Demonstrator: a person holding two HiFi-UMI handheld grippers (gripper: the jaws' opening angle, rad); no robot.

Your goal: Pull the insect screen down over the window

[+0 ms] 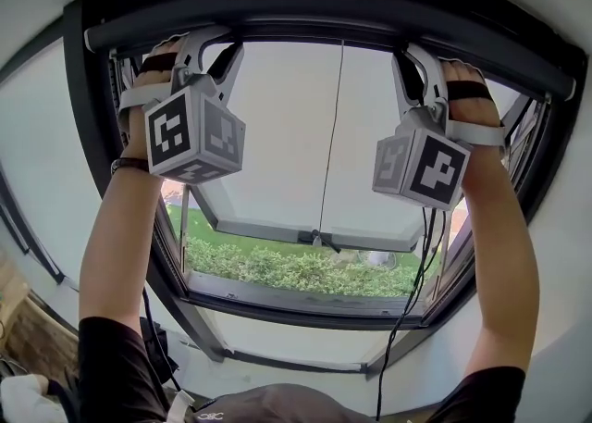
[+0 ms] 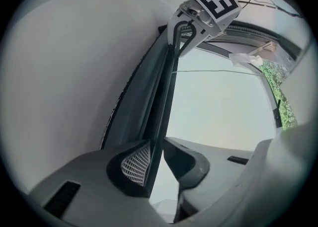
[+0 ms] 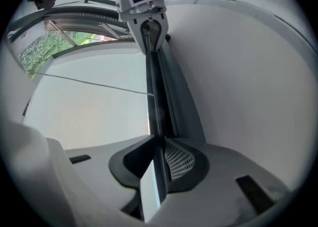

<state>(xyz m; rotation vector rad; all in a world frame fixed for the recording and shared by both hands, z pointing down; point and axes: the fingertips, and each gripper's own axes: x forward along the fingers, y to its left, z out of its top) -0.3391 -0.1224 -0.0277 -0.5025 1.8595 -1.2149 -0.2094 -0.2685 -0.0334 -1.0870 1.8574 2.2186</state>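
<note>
The insect screen's dark pull bar (image 1: 314,34) runs across the top of the window, just under the roller housing (image 1: 518,65). My left gripper (image 1: 205,46) is raised to the bar's left part and my right gripper (image 1: 418,58) to its right part. In the left gripper view the bar (image 2: 166,87) passes between the left gripper's pads (image 2: 136,164), which are pressed on it. In the right gripper view the bar (image 3: 156,97) sits clamped between the right gripper's pads (image 3: 181,161). No screen mesh shows below the bar.
The window sash (image 1: 305,227) is tilted open outward, with a green hedge (image 1: 296,268) beyond. A thin cord (image 1: 333,125) hangs down the middle of the opening. A black cable (image 1: 400,319) drops from the right gripper. White walls (image 1: 46,153) flank the dark frame (image 1: 88,116).
</note>
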